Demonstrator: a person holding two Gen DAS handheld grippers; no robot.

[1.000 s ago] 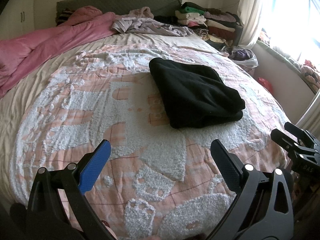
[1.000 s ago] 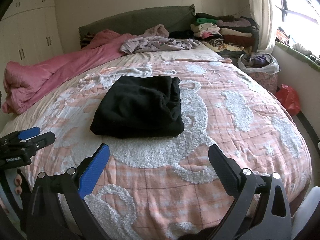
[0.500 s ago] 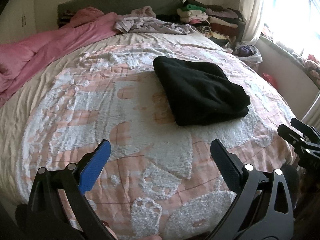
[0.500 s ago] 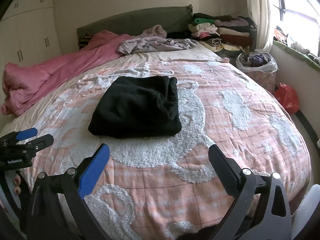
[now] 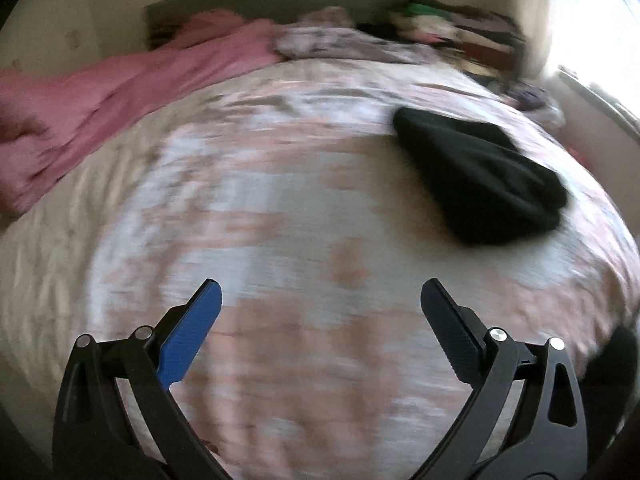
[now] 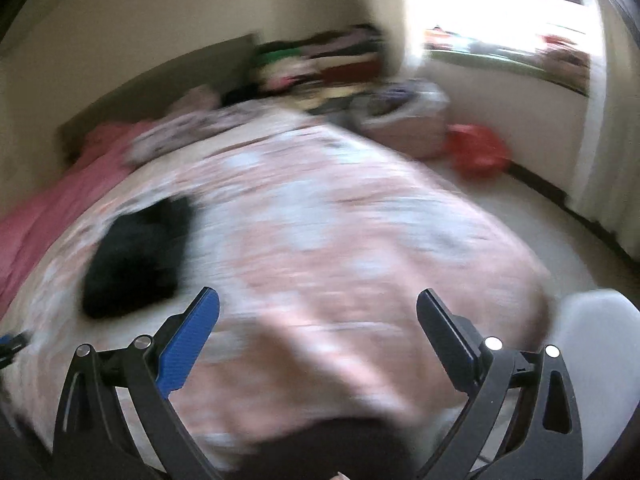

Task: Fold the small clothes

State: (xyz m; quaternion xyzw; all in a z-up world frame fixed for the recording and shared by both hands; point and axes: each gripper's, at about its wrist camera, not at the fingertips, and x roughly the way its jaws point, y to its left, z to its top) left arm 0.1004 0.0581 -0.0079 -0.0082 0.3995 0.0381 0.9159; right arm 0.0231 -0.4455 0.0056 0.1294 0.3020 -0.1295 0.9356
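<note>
A folded black garment (image 5: 480, 180) lies on the pink and white bedspread (image 5: 280, 220), to the right in the left wrist view. The right wrist view shows the same black garment (image 6: 136, 256) at the left of the bedspread (image 6: 340, 240). Both views are blurred by motion. My left gripper (image 5: 320, 300) is open above the near part of the bed, empty, well short of the garment. My right gripper (image 6: 318, 308) is open too and holds nothing; the garment sits to its left. The tip of the left gripper (image 6: 12, 344) shows at the left edge.
A pink duvet (image 5: 100, 104) lies along the left side. Loose clothes (image 5: 344, 42) lie by the headboard, a stack of folded clothes (image 5: 452, 28) beyond them. On the floor right of the bed are a bag of clothes (image 6: 404, 116), a red bag (image 6: 476, 152) and something white (image 6: 596, 360).
Both cameras have swung sharply: the left wrist view has turned left, the right wrist view has turned right toward the window and floor. The black garment lies where it did. Both grippers remain open.
</note>
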